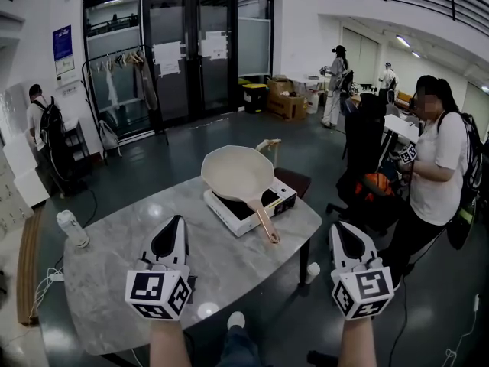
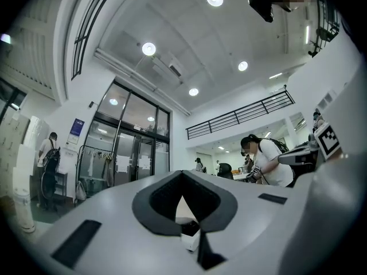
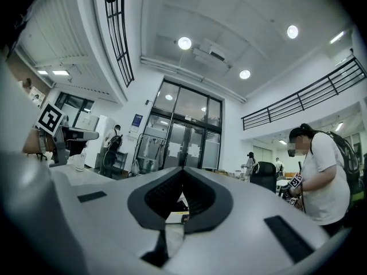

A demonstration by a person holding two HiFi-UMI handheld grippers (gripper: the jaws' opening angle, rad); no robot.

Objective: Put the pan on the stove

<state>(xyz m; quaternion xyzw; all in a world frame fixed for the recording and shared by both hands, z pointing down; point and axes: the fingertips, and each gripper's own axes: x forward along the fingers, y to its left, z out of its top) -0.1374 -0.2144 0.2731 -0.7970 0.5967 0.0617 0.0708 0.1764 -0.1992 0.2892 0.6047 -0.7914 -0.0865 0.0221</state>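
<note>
The cream pan [image 1: 237, 176] is sitting on the white stove [image 1: 284, 197] in the middle of the marble table [image 1: 137, 243], its handle pointing back toward the person. The left gripper [image 1: 177, 220] and right gripper [image 1: 338, 226] are hovering nearer, both with jaws pressed together and carrying nothing.

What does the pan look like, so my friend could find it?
Find the big grey marble table in the hall. Near its far edge sits a flat white stove with a black top, and the pan rests on it. It is the only round cream thing there, with a long pinkish handle.
</note>
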